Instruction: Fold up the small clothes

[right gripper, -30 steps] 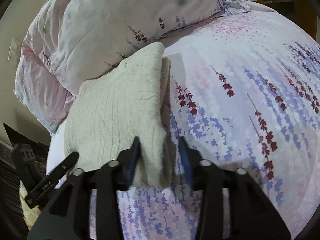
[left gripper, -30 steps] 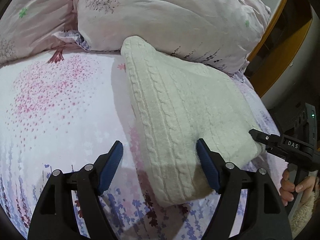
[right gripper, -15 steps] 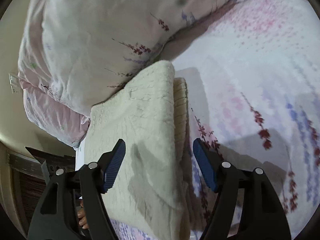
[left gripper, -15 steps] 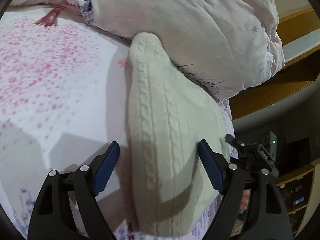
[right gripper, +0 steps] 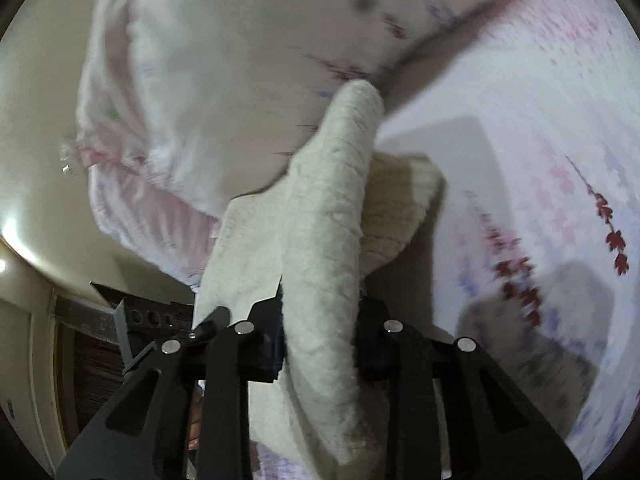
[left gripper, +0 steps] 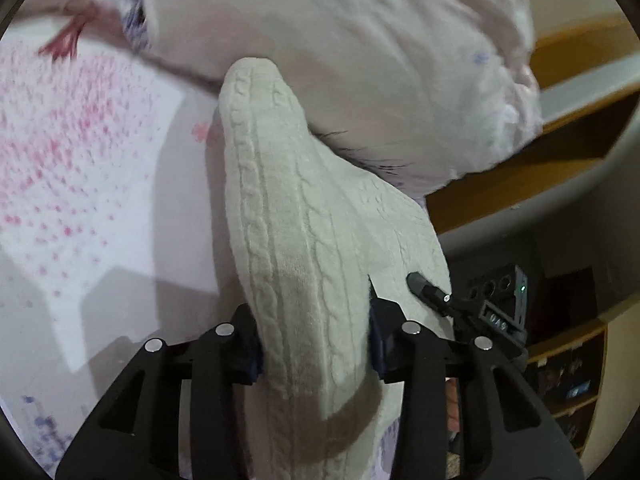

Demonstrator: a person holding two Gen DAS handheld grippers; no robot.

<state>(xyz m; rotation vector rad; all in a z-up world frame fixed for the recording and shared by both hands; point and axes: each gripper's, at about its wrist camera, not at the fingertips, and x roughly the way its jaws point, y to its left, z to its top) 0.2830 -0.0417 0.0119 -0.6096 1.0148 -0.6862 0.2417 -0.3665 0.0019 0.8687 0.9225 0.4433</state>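
A cream cable-knit garment [left gripper: 304,216] lies folded on the floral bedsheet, its far tip against the pink duvet. My left gripper [left gripper: 314,338] has its jaws closing on the near edge of the knit, which bulges up between the blue pads. The right gripper's tip [left gripper: 428,290] shows at the garment's right side in the left wrist view. In the right wrist view the same cream garment [right gripper: 324,216] is bunched into a ridge between my right gripper [right gripper: 320,328], whose jaws are closing and pinch the fabric. A lower layer of the knit sticks out to the right.
A bulky pink duvet [left gripper: 380,60] lies behind the garment. The floral bedsheet [right gripper: 540,152] spreads to the side. A wooden bed frame [left gripper: 560,152] and dark shelves [left gripper: 568,380] stand past the bed edge. A cream wall [right gripper: 36,128] is at the left.
Both grippers were open around the knit half a second ago; now both have closed on its near edge and the fabric is bunched up between the pads.
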